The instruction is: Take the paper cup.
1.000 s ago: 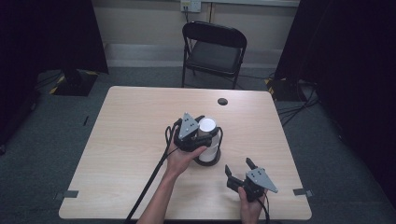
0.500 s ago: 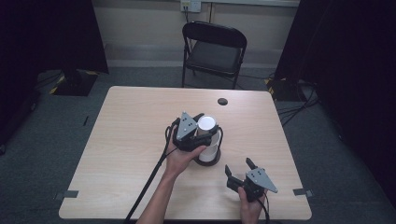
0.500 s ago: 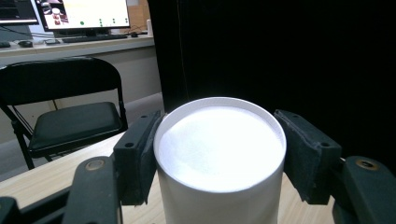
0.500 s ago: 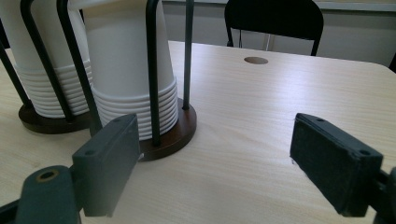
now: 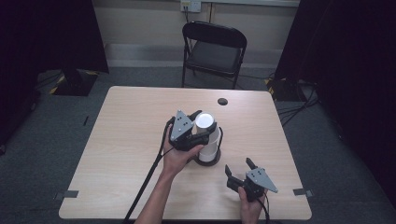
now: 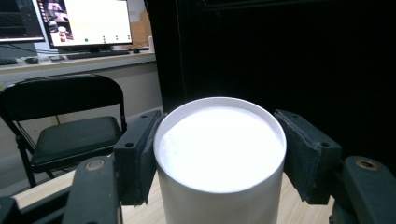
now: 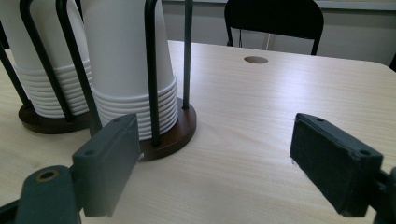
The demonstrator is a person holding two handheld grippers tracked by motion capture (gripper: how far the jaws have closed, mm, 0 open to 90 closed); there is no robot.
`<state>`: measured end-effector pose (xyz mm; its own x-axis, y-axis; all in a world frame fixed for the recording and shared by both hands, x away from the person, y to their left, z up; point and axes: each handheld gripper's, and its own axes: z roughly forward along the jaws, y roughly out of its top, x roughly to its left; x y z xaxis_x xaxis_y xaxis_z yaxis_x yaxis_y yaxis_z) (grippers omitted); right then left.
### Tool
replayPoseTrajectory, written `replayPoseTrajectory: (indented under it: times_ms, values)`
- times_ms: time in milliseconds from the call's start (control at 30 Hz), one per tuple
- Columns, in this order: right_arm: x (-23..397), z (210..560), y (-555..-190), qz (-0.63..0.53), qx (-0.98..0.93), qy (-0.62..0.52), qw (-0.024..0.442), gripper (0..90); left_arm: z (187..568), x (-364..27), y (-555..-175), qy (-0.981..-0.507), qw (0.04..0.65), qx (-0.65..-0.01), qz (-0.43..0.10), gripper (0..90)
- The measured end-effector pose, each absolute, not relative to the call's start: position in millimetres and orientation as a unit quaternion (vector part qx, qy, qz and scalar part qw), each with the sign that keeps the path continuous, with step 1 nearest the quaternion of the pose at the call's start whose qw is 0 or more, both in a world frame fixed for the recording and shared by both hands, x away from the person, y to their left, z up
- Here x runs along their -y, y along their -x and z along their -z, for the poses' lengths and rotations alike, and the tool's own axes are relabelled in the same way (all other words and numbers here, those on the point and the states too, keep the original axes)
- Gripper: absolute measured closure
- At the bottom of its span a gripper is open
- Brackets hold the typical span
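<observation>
Nothing moved | left hand-held gripper (image 5: pixel 201 127) pinching cup stack (image 5: pixel 205 122) | right hand-held gripper (image 5: pixel 239 167) spread, near table (image 5: pixel 130 121) edge.

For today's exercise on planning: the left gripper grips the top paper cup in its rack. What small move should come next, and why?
Probably lift the left gripper straight up: its pads press both sides of the top cup, which sits nested between the upright rods of the rack, so only upward is free.

Two cup holders (image 7: pixel 163 135), two stacks of white cups (image 7: pixel 123 60), one black chair (image 5: pixel 212 51), one table (image 5: pixel 130 116).
</observation>
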<state>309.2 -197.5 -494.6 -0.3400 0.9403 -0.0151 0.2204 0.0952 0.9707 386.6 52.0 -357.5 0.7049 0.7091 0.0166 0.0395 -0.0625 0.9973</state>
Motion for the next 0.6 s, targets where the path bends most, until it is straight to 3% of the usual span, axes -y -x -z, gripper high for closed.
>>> replayPoseTrajectory:
  times_ms: [600]
  values:
    - [197,495,-309,-0.501,-0.648,-0.445,0.362,15.5,351,-67,-364,-0.677,0.630,-0.266,-0.272,34.7]
